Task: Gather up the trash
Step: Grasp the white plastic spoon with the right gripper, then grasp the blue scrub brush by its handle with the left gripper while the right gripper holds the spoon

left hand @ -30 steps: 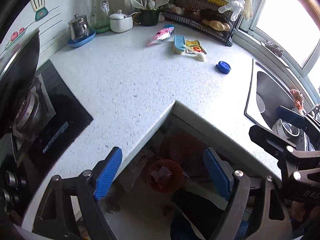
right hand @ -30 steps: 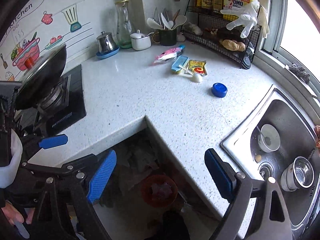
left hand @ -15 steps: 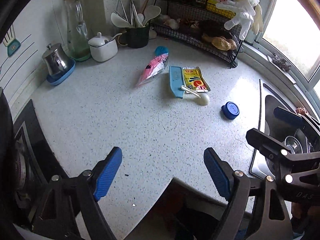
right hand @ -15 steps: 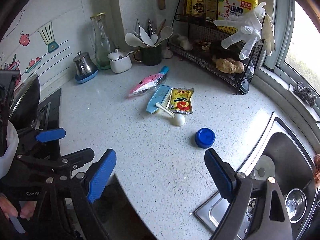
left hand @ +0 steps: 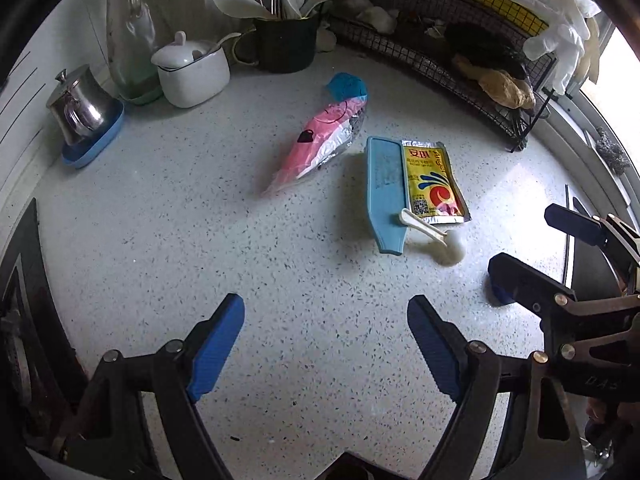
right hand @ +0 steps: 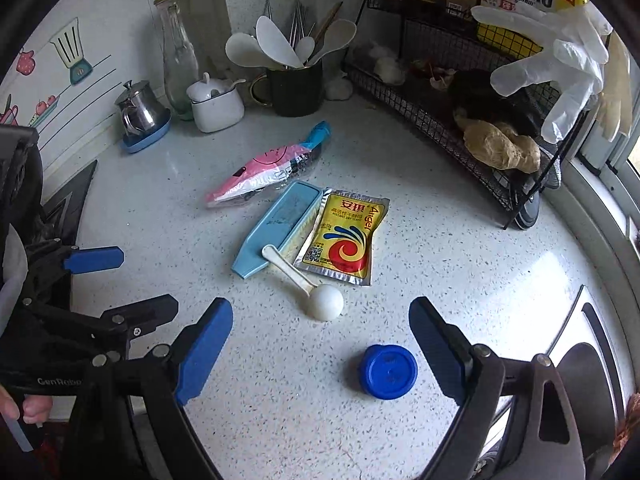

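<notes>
On the speckled white counter lie a pink foil wrapper [left hand: 320, 142] [right hand: 264, 172], a flat light-blue plastic piece [left hand: 386, 196] [right hand: 280, 228], a yellow yeast packet [left hand: 434, 182] [right hand: 346, 236], a white plastic scoop [left hand: 438, 238] [right hand: 316, 290] and a blue bottle cap [right hand: 387, 371]. My left gripper [left hand: 326, 344] is open and empty, above bare counter short of the wrapper. My right gripper [right hand: 320, 348] is open and empty, with the cap between its fingers' line and the scoop just ahead. In the left wrist view the right gripper hides most of the cap [left hand: 500, 294].
Against the back wall stand a steel pot [right hand: 140, 114], a glass bottle [right hand: 180, 60], a white sugar bowl [right hand: 216, 104] and a dark utensil cup [right hand: 296, 90]. A black wire rack [right hand: 460, 120] with gloves stands at the right. The sink [right hand: 588, 360] is at the far right, the stove [left hand: 20, 300] at the left.
Both grippers have moved forward and up from the bin below the counter edge to over the counter, close to the trash items. Both stayed open and empty.
</notes>
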Demonstrator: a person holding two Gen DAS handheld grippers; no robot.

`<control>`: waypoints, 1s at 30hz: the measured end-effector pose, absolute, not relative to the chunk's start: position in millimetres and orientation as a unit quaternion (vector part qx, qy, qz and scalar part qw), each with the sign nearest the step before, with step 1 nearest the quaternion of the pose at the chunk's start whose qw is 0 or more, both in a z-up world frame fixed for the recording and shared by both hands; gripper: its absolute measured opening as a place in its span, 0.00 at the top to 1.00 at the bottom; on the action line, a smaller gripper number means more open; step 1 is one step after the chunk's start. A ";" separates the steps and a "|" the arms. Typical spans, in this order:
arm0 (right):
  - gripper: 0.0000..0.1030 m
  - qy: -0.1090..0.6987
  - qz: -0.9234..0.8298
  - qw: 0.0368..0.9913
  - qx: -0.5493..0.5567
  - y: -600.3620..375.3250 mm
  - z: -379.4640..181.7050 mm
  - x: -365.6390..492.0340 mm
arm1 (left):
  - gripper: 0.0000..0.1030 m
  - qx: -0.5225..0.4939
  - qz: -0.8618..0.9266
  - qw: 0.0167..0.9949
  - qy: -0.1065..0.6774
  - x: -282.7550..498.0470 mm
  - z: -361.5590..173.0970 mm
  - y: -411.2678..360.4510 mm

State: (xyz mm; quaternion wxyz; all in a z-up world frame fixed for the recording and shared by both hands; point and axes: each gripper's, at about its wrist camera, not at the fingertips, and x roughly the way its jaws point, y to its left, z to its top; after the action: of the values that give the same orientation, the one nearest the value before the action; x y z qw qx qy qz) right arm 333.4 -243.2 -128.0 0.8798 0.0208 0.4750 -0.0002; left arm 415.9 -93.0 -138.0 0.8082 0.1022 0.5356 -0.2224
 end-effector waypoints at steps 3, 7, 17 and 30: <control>0.14 0.487 0.017 0.873 0.013 -244.4 -137.4 349.3 | 0.20 0.094 -0.216 0.801 0.550 427.8 -150.4 -94.3; 0.14 0.505 0.038 0.862 -0.001 -243.4 -151.7 366.9 | 0.20 0.100 -0.209 0.795 0.560 437.1 -160.6 -95.1; 0.47 0.554 0.061 0.830 -0.023 -233.8 -187.2 383.5 | 0.20 0.120 -0.212 0.782 0.573 445.2 -176.2 -96.3; 0.92 0.528 0.065 0.847 -0.001 -232.6 -163.6 363.3 | 0.20 0.115 -0.262 0.769 0.572 443.7 -150.4 -110.7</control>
State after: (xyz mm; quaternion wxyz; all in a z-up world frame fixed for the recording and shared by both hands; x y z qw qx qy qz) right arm 363.3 -232.6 -163.6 0.8467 -0.0009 0.5280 0.0648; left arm 443.7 -110.7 -150.4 0.7692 0.1150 0.5716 -0.2616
